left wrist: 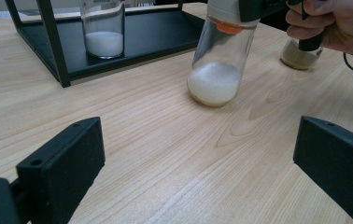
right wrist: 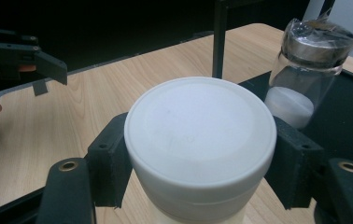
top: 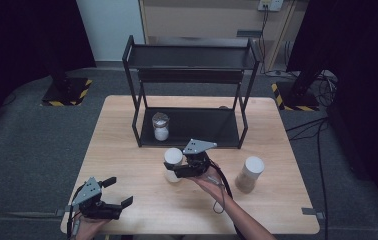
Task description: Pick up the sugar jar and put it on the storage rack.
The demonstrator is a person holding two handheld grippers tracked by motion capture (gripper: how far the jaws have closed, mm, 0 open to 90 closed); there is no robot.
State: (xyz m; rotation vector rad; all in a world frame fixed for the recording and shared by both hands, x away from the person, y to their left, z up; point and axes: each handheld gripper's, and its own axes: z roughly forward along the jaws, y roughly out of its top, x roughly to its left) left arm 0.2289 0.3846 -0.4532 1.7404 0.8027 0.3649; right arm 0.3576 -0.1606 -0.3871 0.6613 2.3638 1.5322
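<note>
Frame centre: capped jar (top: 172, 164) on the table (top: 127, 150), just below the rack (top: 192, 90). Second jar (top: 160, 126) on the rack's lower shelf, left part. Third jar (top: 249, 174) lower right.

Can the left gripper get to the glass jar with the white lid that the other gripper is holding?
Probably yes. The left gripper is open and bare wooden table lies between it and the white-lidded glass jar. But the right gripper already clamps the lid, so only the lower body is free.
</note>
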